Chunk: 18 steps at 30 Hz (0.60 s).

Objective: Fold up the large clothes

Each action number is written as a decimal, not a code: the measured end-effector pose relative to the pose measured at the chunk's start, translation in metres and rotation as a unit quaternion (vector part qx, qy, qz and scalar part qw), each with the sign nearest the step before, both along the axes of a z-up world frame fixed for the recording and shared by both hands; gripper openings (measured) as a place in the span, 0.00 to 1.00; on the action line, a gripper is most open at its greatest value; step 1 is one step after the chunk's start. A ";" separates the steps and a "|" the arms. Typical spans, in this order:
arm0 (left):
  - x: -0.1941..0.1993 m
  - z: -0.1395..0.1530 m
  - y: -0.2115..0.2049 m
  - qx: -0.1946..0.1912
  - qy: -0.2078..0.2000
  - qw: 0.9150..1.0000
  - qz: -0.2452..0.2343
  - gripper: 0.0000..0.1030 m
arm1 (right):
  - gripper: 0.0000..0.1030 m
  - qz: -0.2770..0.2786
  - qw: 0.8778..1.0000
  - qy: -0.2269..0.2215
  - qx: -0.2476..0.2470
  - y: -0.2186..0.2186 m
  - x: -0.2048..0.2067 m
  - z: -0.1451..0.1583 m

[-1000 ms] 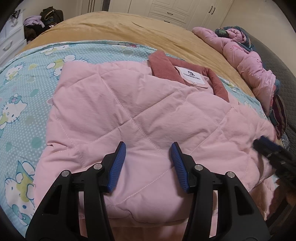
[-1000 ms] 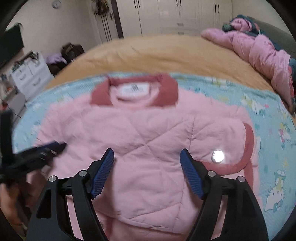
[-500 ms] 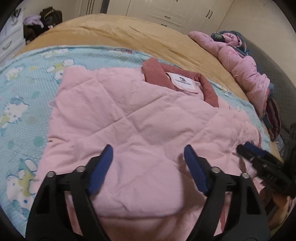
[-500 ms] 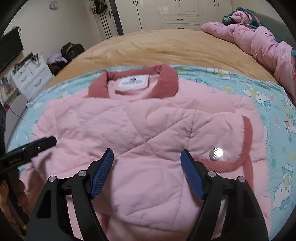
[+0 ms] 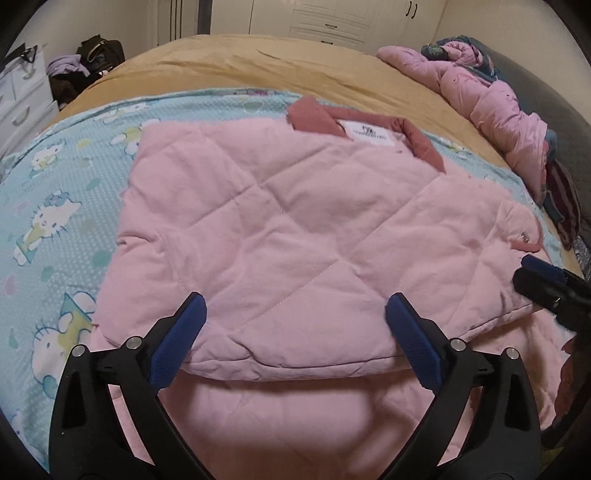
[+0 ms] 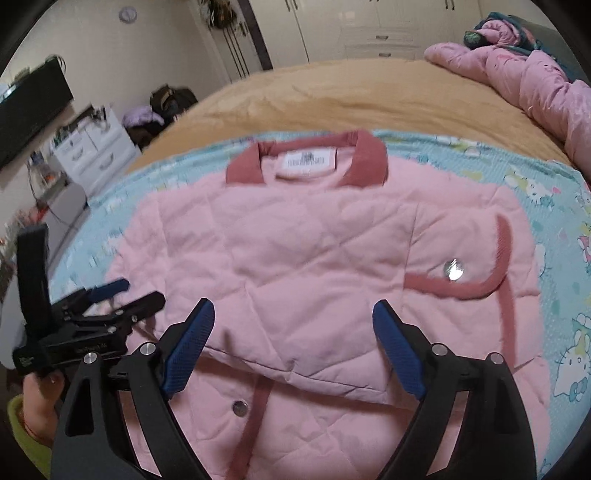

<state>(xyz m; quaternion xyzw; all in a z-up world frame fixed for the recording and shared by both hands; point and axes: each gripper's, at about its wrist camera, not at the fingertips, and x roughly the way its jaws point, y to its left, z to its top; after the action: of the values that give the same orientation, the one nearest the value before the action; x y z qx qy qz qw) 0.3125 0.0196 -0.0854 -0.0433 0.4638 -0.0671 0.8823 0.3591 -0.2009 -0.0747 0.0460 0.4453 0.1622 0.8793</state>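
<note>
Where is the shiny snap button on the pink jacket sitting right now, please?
In the right wrist view, the snap button sits right of centre on the pink jacket, inside the dark pink trim, beyond the right gripper.

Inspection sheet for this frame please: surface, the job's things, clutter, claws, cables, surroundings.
Surface: bed with tan cover, cartoon-print blue sheet over its near part.
Job's things: pink quilted jacket lies on the sheet, lower part folded up, collar far side.
Clutter: pink padded coat heaped at the bed's far right.
Claws: left claw and right claw open, jaws just widened, nothing gripped.
Cables: nothing seen.
Surroundings: white wardrobe, white drawers, dark bag.
</note>
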 end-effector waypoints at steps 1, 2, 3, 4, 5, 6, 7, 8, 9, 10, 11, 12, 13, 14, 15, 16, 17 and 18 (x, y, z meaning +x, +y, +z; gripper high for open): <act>0.001 -0.001 0.000 -0.003 0.000 1.000 0.000 0.90 | 0.84 -0.002 1.000 0.008 -0.011 0.002 0.002 -0.007; 0.003 -0.004 0.001 -0.007 0.002 1.000 0.000 0.91 | 0.84 -0.002 1.000 0.014 -0.020 0.002 0.004 -0.012; 0.004 -0.006 0.002 -0.008 0.004 1.000 0.000 0.91 | 0.85 -0.002 0.999 0.019 -0.026 0.003 0.006 -0.017; 0.005 -0.008 0.003 -0.008 0.005 1.000 0.000 0.91 | 0.87 -0.002 0.999 0.024 -0.026 0.003 0.007 -0.023; 0.006 -0.010 0.002 -0.006 0.005 1.000 -0.001 0.92 | 0.88 -0.004 0.999 0.026 -0.024 0.003 0.008 -0.028; 0.006 -0.010 0.001 -0.003 0.004 1.000 -0.002 0.92 | 0.88 -0.005 0.999 0.027 -0.024 0.003 0.009 -0.031; 0.007 -0.011 0.000 -0.002 0.003 1.000 -0.002 0.92 | 0.89 -0.005 0.999 0.026 -0.025 0.003 0.010 -0.035; 0.007 -0.011 0.001 -0.002 0.003 1.000 -0.002 0.92 | 0.90 -0.005 0.999 0.025 -0.022 0.003 0.011 -0.038; 0.008 -0.011 0.001 -0.002 0.003 1.000 -0.002 0.92 | 0.90 -0.006 0.999 0.026 -0.017 0.002 0.012 -0.039; 0.008 -0.010 0.001 -0.004 0.002 1.000 -0.002 0.92 | 0.90 -0.006 1.000 0.026 -0.014 0.001 0.012 -0.040; 0.008 -0.009 0.002 -0.005 0.001 1.000 -0.003 0.92 | 0.90 -0.004 1.000 0.026 -0.012 0.000 0.011 -0.039; 0.007 -0.008 0.002 -0.006 0.001 1.000 -0.004 0.92 | 0.90 -0.004 1.000 0.028 -0.009 -0.001 0.011 -0.036; 0.007 -0.005 0.004 -0.011 -0.001 1.000 -0.003 0.92 | 0.90 -0.004 1.000 0.028 -0.006 -0.002 0.011 -0.033; 0.006 -0.003 0.005 -0.016 -0.001 1.000 -0.002 0.92 | 0.90 -0.004 1.000 0.028 -0.001 -0.003 0.010 -0.029; 0.006 0.000 0.007 -0.023 -0.002 1.000 0.000 0.92 | 0.90 -0.005 1.000 0.027 0.003 -0.004 0.008 -0.024; 0.005 0.003 0.009 -0.029 -0.005 1.000 0.002 0.92 | 0.90 -0.008 1.000 0.024 0.008 -0.006 0.008 -0.018; 0.004 0.008 0.014 -0.044 -0.011 0.999 0.008 0.92 | 0.92 -0.013 1.000 0.016 0.011 -0.008 0.005 -0.012; 0.004 0.010 0.017 -0.053 -0.011 0.998 0.014 0.92 | 0.93 -0.018 1.000 0.005 0.012 -0.010 0.003 -0.005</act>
<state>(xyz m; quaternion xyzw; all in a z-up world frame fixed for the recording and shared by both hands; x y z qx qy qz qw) 0.3163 0.0362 -0.0750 -0.0955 0.4495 -0.0798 0.8845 0.3617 -0.2112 -0.0797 0.0655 0.4467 0.1515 0.8793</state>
